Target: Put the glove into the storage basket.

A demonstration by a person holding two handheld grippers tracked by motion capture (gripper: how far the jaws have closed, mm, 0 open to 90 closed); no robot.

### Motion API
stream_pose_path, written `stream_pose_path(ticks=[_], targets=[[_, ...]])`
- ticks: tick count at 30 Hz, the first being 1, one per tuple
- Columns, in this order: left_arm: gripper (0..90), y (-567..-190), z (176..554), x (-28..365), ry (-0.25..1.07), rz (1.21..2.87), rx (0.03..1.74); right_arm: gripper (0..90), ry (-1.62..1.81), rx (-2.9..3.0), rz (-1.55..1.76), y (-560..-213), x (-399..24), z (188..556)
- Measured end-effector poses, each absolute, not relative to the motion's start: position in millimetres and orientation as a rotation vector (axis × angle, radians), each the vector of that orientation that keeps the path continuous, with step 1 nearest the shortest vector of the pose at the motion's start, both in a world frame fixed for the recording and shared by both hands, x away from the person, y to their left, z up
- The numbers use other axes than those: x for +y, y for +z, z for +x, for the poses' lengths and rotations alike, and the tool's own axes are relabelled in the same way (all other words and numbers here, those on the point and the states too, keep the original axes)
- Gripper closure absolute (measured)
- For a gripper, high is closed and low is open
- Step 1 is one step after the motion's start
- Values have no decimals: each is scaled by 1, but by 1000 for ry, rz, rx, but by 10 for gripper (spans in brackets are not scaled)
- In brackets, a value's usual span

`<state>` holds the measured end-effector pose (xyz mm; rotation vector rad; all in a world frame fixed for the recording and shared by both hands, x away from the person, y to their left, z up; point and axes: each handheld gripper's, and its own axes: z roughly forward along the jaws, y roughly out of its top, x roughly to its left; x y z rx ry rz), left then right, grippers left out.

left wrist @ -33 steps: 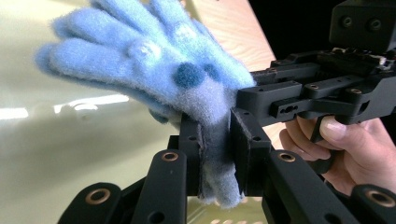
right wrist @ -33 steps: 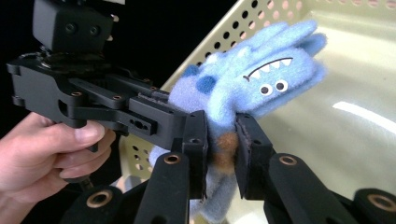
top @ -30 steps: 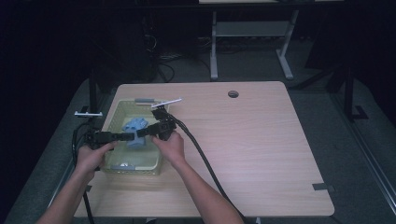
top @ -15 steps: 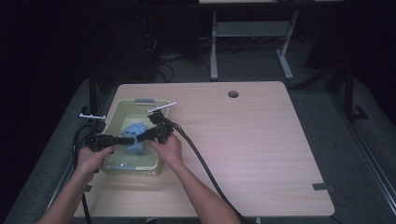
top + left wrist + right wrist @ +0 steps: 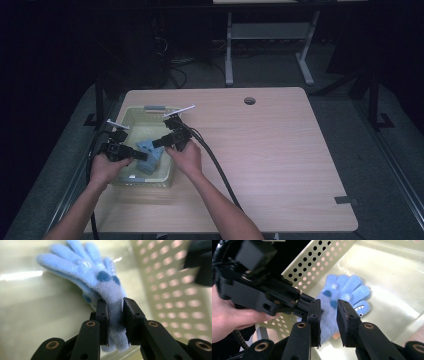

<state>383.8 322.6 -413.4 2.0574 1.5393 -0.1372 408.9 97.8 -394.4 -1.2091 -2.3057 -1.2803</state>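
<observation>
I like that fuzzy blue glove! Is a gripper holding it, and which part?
Yes. The left gripper pinches the blue glove by its cuff end, above the pale bin. The right gripper has just been opening, its fingers loose around the cuff.

Left tool [image 5: 142,155] shifted, right tool [image 5: 157,142] opening off glove [image 5: 151,152]

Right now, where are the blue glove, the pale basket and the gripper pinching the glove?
blue glove [image 5: 100,277]: left gripper view, on its back by the dark spots.
pale basket [image 5: 312,265]: right gripper view, on its perforated wall.
left gripper [image 5: 115,315]: left gripper view, between its fingertips.
</observation>
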Motion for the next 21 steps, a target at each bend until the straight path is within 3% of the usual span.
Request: stream_pose_path(ticks=[3,4,10,14,18,21], targets=[[715,-415,386,322,-123,2085,1577,728,-1288,-2304,-1211,-393,93,408],[649,-415,386,322,-125,2092,1592,726,-1299,-2300,-1209,-391,90,408],[549,-406,388,328,-70,2088,1627,722,-1319,-2288,-1212,-387,82,406],[566,-397,388,332,-30,2072,1613,720,-1338,-2277,-1215,-383,76,404],[692,-393,389,326,-8,2087,1580,711,-1352,-2275,-1214,-380,67,403],[691,-398,391,320,-29,2117,1588,710,-1354,-2269,-1218,-379,64,403]])
